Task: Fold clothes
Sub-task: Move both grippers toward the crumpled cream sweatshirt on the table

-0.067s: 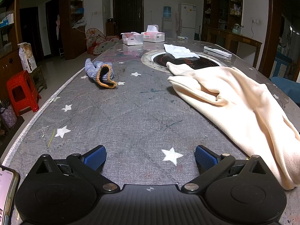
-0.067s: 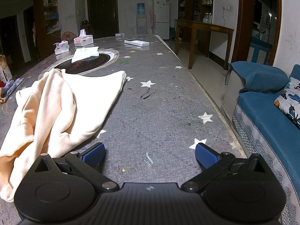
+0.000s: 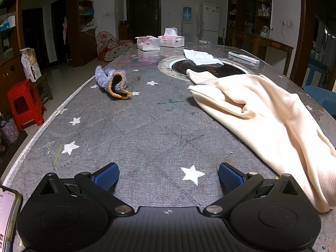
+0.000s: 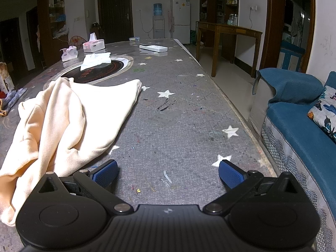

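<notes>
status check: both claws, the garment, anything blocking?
Left claw open, empty. Right claw open, empty. Cream garment crumpled on table, unfolded, between the claws. Nothing blocking; blue knit item well clear.

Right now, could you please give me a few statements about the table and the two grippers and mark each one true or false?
1. Both the left gripper and the right gripper are open and hold nothing. True.
2. The cream garment lies neatly folded in a square. False: it is spread out and rumpled.
3. The blue knitted item lies apart from the cream garment. True.
4. The white remote rests on the cream garment. False: it lies on the bare table, far beyond it.
5. A white cloth lies on the dark round plate. True.
</notes>
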Motion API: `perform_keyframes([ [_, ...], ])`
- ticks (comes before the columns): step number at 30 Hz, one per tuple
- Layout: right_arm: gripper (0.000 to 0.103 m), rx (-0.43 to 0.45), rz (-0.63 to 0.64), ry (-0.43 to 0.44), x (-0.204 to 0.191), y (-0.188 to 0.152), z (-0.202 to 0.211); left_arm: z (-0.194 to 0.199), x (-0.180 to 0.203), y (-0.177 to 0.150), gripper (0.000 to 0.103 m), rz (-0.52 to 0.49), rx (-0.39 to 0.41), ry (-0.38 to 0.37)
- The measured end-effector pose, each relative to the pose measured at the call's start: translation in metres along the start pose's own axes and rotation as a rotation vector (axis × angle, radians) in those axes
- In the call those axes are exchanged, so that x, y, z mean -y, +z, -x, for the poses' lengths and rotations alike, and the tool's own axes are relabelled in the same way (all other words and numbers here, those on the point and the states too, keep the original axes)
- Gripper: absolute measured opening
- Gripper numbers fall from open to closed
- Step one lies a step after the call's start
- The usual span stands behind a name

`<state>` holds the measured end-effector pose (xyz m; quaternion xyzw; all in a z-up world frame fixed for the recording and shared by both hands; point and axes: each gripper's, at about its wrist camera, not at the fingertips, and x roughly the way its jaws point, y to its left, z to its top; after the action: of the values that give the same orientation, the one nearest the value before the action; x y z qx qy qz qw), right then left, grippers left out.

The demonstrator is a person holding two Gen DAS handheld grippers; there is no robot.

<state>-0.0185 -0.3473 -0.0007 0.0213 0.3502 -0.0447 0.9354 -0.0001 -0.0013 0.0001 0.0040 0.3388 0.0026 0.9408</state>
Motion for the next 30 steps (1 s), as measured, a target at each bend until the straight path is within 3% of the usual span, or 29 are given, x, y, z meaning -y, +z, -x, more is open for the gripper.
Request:
perform_keyframes([
  [6,0.103,-0.02,0.025,0.049,-0.001,0.0,0.002,0.004,0.005,-0.002,0.103,0.013,-0.011,0.028],
  [13,0.103,-0.001,0.025,0.062,-0.007,-0.019,0.032,0.017,0.012,-0.011,0.103,0.024,-0.022,0.037],
  [18,0.103,0.001,0.008,0.137,-0.008,-0.022,0.043,0.028,0.019,-0.017,0.103,0.028,-0.041,0.026],
  [30,0.103,0.015,0.036,0.186,-0.022,-0.037,0.071,0.048,0.039,-0.024,0.103,0.021,-0.066,0.0],
])
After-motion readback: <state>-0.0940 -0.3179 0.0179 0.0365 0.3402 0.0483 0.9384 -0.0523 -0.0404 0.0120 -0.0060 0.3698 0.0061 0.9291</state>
